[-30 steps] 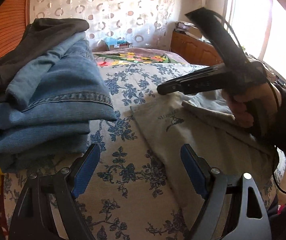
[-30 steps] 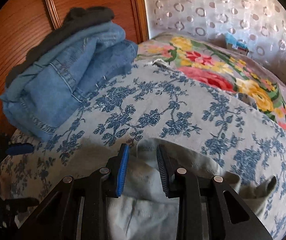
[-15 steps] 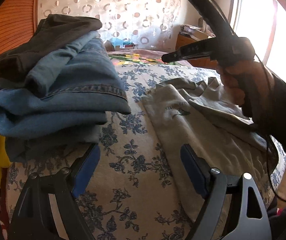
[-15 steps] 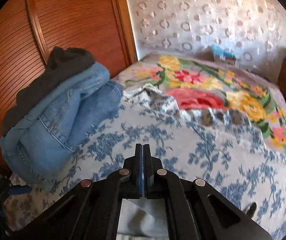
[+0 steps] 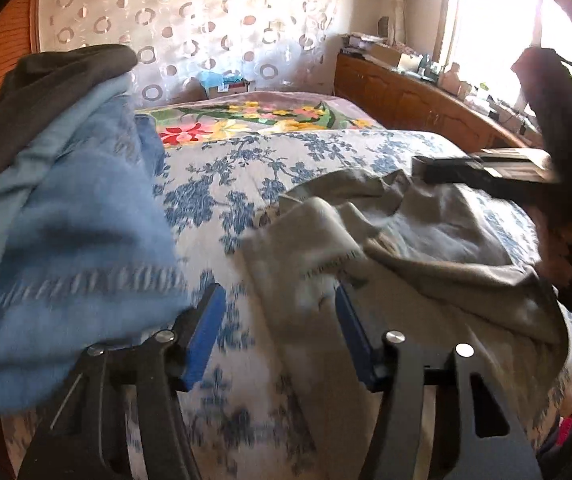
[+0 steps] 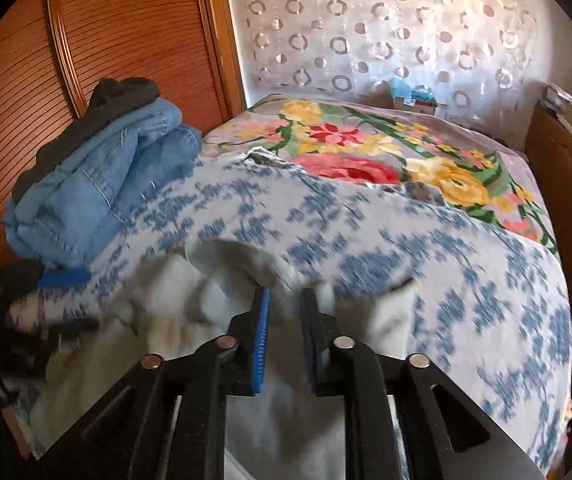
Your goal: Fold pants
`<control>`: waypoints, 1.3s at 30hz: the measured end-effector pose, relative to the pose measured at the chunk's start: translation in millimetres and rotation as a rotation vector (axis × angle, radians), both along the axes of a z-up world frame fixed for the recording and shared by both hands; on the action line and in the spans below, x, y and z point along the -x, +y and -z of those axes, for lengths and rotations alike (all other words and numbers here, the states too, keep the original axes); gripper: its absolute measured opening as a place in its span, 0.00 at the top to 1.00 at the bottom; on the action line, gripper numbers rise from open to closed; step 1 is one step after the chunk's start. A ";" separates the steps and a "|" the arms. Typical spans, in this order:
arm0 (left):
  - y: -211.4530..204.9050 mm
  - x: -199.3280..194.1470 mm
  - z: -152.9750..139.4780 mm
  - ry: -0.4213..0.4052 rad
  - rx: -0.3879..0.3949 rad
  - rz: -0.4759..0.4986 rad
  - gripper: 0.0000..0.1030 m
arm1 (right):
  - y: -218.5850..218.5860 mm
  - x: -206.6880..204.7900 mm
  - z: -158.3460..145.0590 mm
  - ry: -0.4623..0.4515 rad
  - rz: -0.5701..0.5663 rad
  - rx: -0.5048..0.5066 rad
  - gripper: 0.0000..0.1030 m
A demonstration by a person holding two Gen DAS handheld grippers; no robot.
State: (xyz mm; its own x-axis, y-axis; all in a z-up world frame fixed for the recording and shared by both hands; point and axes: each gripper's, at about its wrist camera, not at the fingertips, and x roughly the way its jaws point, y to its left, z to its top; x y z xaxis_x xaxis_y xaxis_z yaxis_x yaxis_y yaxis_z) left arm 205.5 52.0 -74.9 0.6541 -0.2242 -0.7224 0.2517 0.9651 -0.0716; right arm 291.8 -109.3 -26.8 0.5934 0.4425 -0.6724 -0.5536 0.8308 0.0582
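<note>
Grey-beige pants [image 5: 406, 264] lie rumpled on the blue-flowered bedspread [image 5: 245, 176]; they also show in the right wrist view [image 6: 221, 280]. My left gripper [image 5: 277, 320] is open and empty, low over the bedspread at the pants' left edge. My right gripper [image 6: 283, 312] has its jaws a little apart, just over the pants' bunched top edge; fabric lies around and below the fingers, and the view is blurred. The right gripper shows from the side in the left wrist view [image 5: 466, 168], over the far end of the pants.
A stack of folded blue jeans with a dark garment on top [image 5: 65, 208] sits at the bed's left, by the wooden wardrobe [image 6: 85, 40]. A bright floral blanket [image 6: 366, 156] covers the far half of the bed. A wooden cabinet [image 5: 406, 96] stands at right under the window.
My right gripper was shut half a second ago and raised; now it has dropped to the pants and its jaws have parted. My left gripper has moved forward toward the pants.
</note>
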 end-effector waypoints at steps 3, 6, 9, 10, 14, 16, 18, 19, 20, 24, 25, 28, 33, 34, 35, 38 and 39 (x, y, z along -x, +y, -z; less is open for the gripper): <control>-3.6 -16.0 4.6 0.026 -0.016 -0.014 0.44 | -3.6 5.0 5.1 -0.006 -0.009 0.031 0.61; -6.4 -28.8 8.5 0.049 -0.021 -0.030 0.51 | -4.8 9.5 11.9 0.004 -0.033 0.055 0.61; -6.6 -39.0 8.3 0.056 -0.016 -0.061 0.57 | -8.4 11.1 20.2 0.016 -0.050 0.057 0.61; -5.4 -42.1 8.0 0.058 -0.013 -0.075 0.58 | -9.7 11.0 22.2 0.021 -0.053 0.055 0.61; -2.3 -52.9 11.6 0.087 -0.020 -0.100 0.60 | -10.8 9.1 28.3 0.019 -0.057 0.045 0.61; -4.4 -55.8 16.5 0.099 -0.037 -0.105 0.60 | -12.3 8.3 28.4 0.023 -0.058 0.034 0.61; -6.5 -55.0 17.7 0.093 -0.049 -0.105 0.60 | -14.5 8.1 28.7 0.024 -0.059 0.022 0.61; -5.4 -55.1 17.8 0.097 -0.046 -0.108 0.60 | -15.5 8.7 29.1 0.023 -0.060 0.018 0.61; -5.6 -55.7 17.7 0.101 -0.044 -0.112 0.60 | -16.5 9.3 29.4 0.021 -0.062 0.016 0.60; -6.3 -53.5 18.4 0.095 -0.033 -0.107 0.68 | -20.7 10.9 30.7 0.026 -0.062 0.000 0.60; -5.9 -52.3 18.5 0.095 -0.030 -0.105 0.74 | -20.6 10.1 30.5 0.028 -0.061 -0.003 0.60; -5.8 -51.2 17.9 0.103 -0.014 -0.100 0.88 | -21.3 9.9 30.1 0.033 -0.060 -0.013 0.60; -7.0 -43.7 11.9 0.104 0.017 -0.087 0.94 | -23.5 7.7 30.4 0.042 -0.060 -0.029 0.60; -7.8 -39.4 7.4 0.089 0.014 -0.087 0.94 | -23.1 7.7 30.6 0.043 -0.059 -0.031 0.60; -9.2 -31.5 -1.6 0.061 0.012 -0.083 0.94 | -23.2 8.0 30.7 0.042 -0.058 -0.030 0.60; -8.5 -13.9 -22.6 0.018 0.033 -0.065 0.94 | -21.2 8.5 30.7 0.039 -0.055 -0.023 0.60; -7.9 -8.6 -29.3 0.012 0.047 -0.057 0.94 | -20.8 8.6 30.6 0.038 -0.054 -0.021 0.60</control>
